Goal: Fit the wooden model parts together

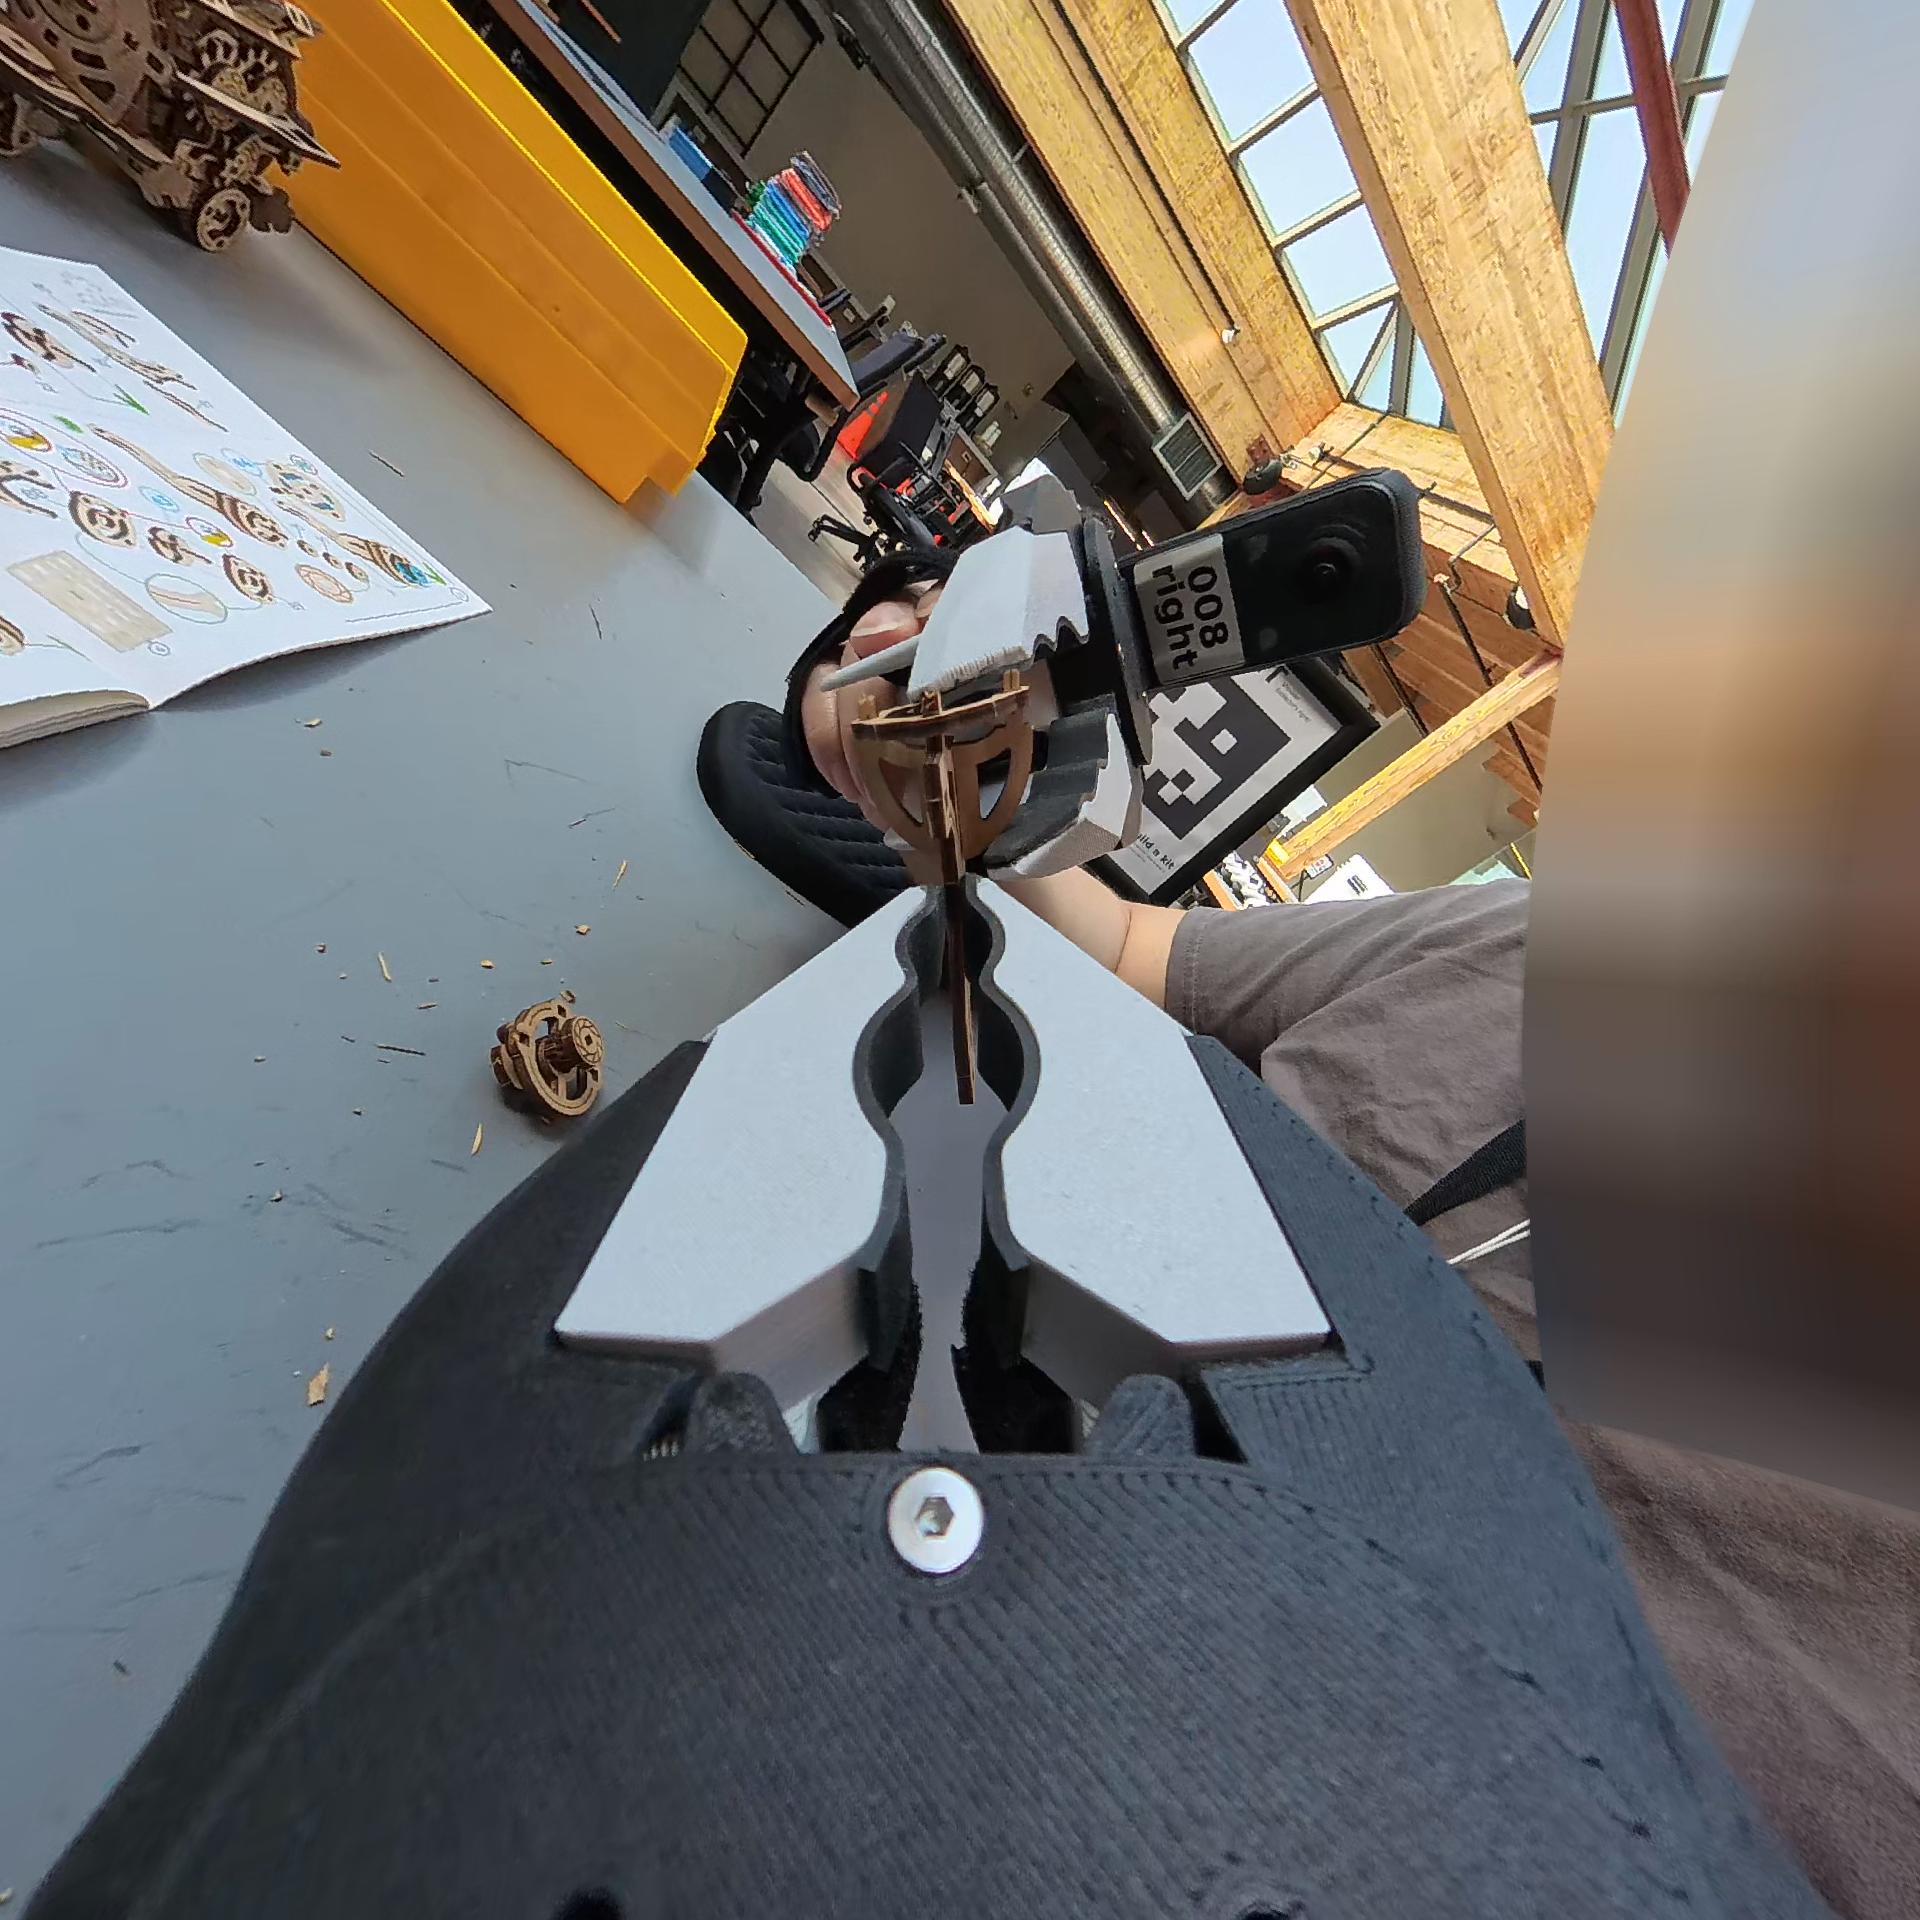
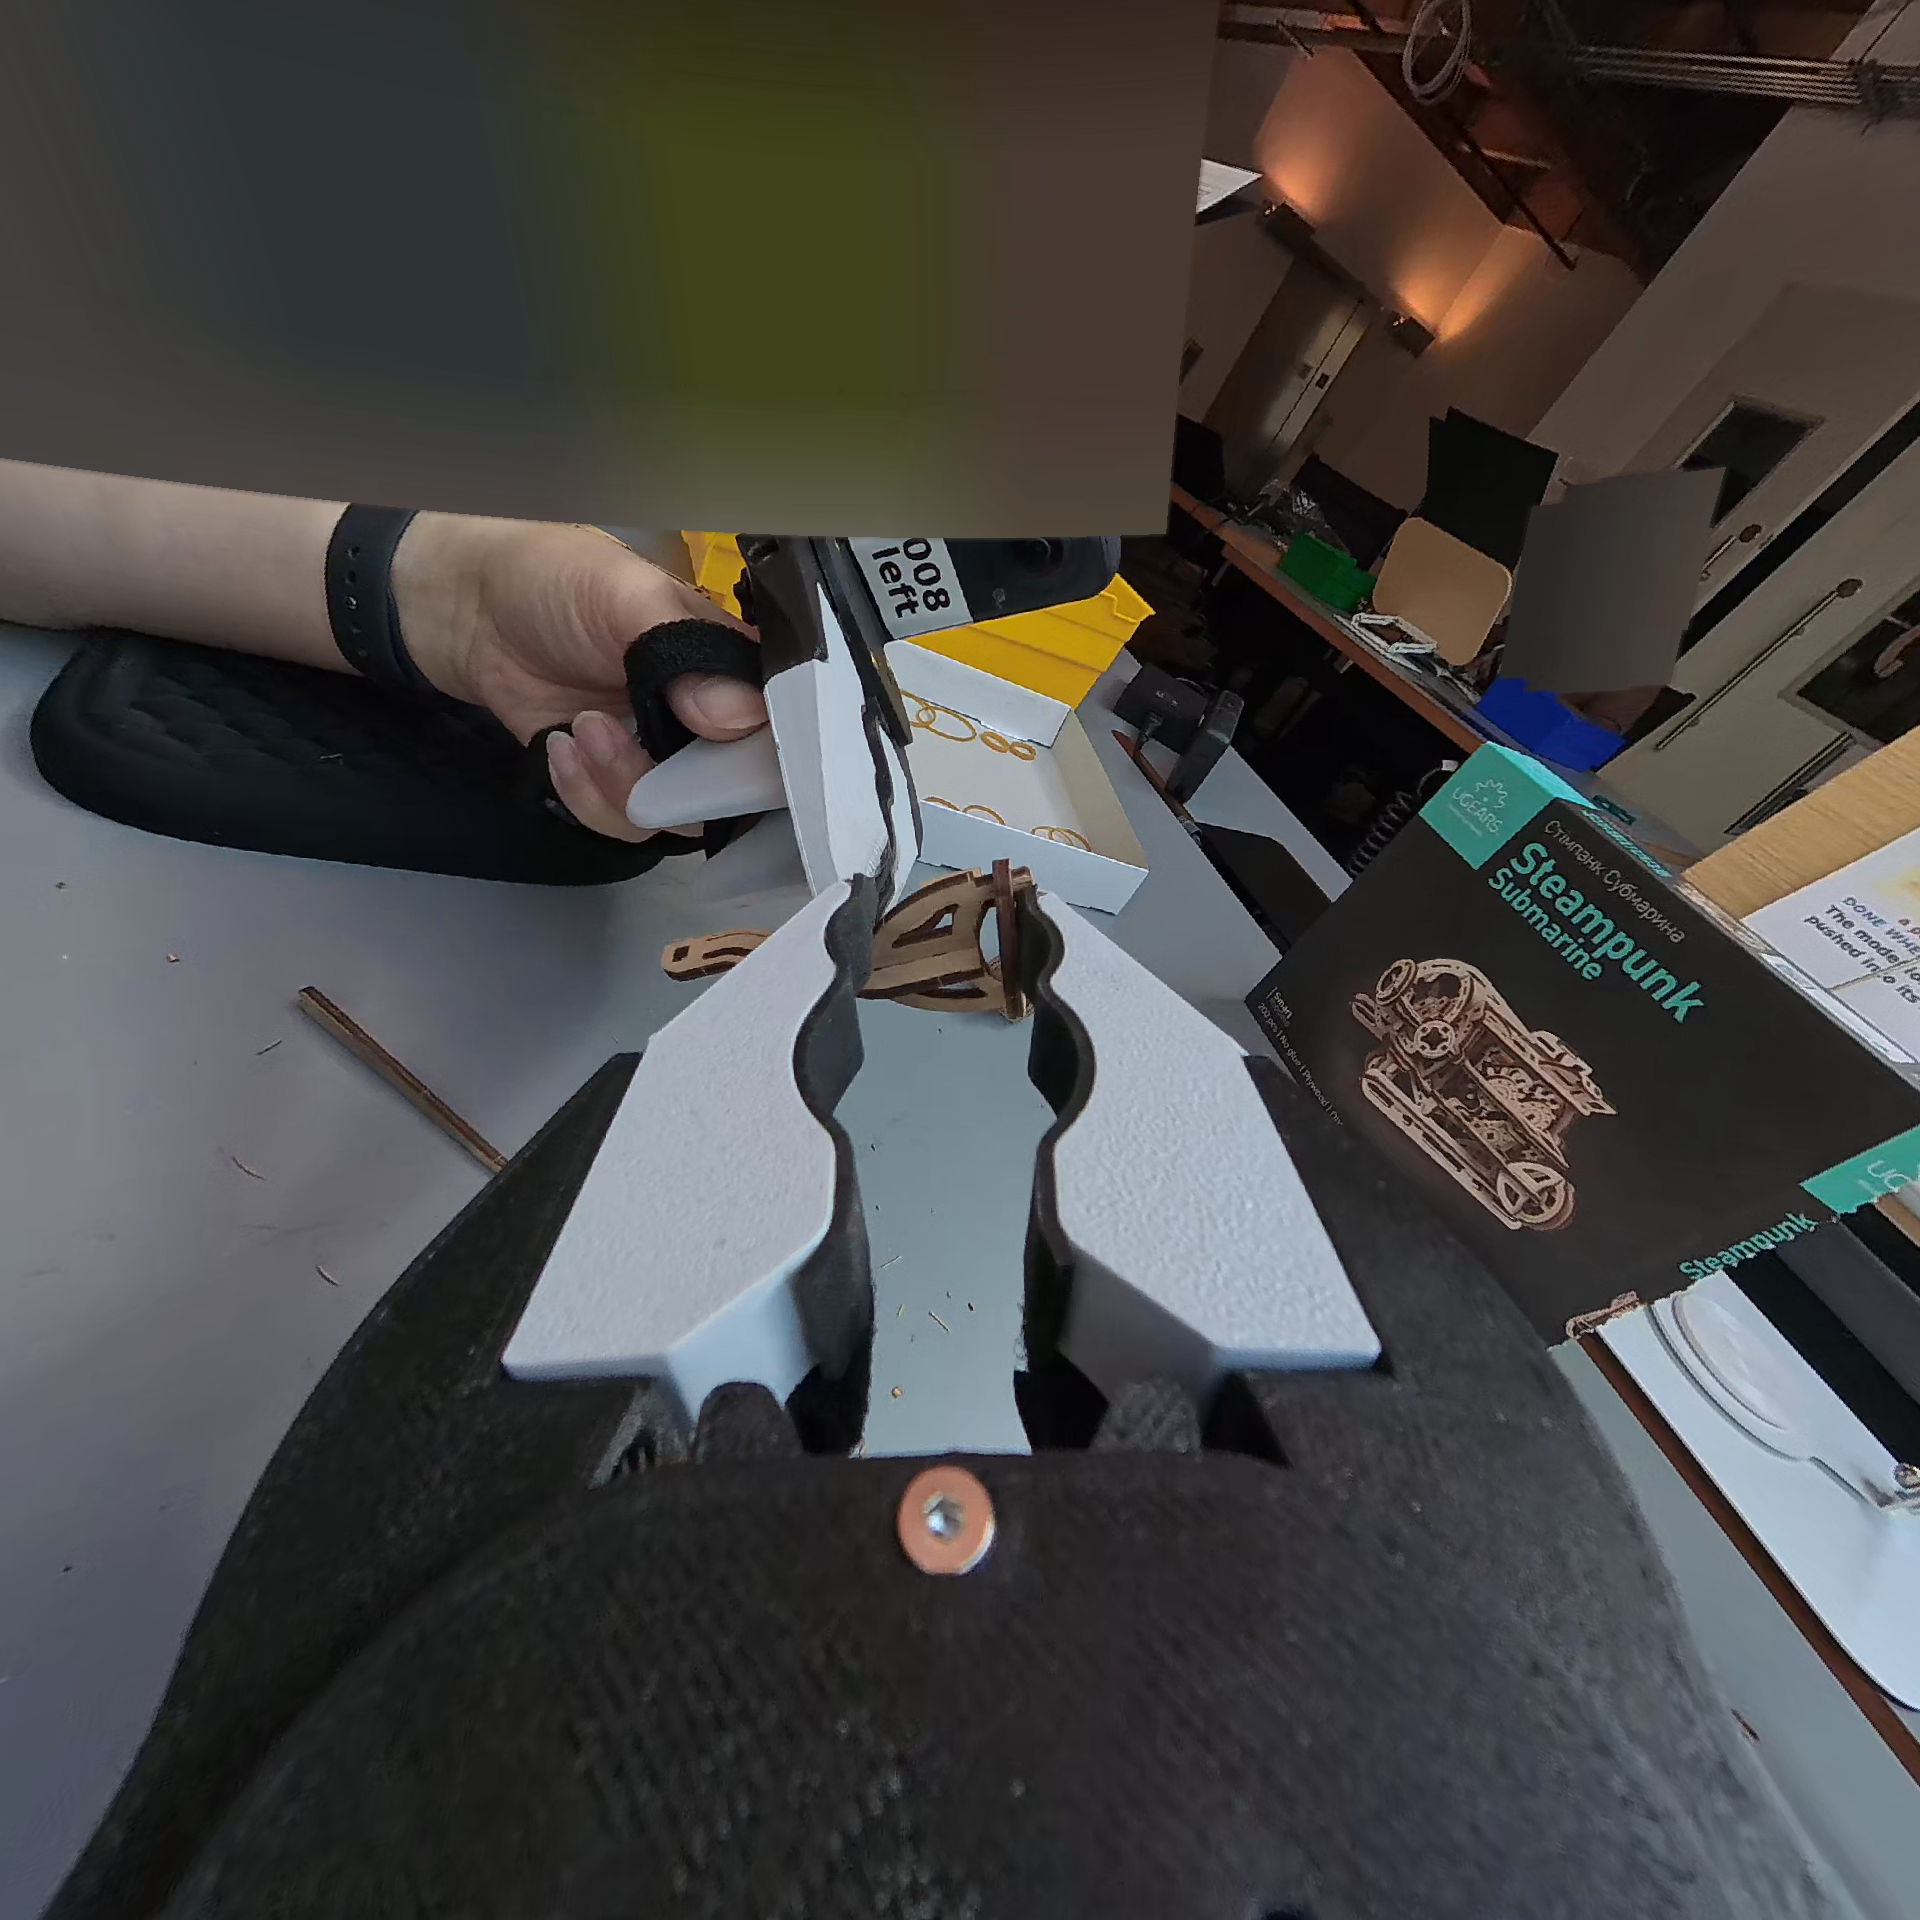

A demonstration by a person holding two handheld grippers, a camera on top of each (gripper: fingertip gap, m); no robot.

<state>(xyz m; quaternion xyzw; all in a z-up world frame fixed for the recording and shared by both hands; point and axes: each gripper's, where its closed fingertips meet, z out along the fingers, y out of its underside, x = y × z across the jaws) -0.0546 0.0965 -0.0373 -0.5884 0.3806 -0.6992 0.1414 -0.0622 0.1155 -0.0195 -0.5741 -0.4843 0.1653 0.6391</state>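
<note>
My left gripper (image 1: 951,899) is shut on a thin flat wooden strip (image 1: 961,1023) that stands edge-on between its pads. The strip's far end meets a curved wooden frame piece (image 1: 935,774). My right gripper (image 2: 940,914) holds that frame (image 2: 935,951) between its fingertips, above the grey table (image 2: 208,1143). In the right wrist view the left gripper (image 2: 868,878) comes down from above onto the frame. In the left wrist view the right gripper (image 1: 987,727) faces me. A small wooden gear assembly (image 1: 551,1055) lies on the table.
An instruction booklet (image 1: 156,499), yellow bins (image 1: 499,239) and a built wooden model (image 1: 156,94) lie to the left. A wooden stick (image 2: 400,1075), a loose flat wooden piece (image 2: 717,951), a white tray (image 2: 1039,862), a black kit box (image 2: 1558,1039) and a black pad (image 2: 260,748) surround the work spot. The built wooden model (image 1: 156,94) is about equally far from each gripper, around 40 centimetres.
</note>
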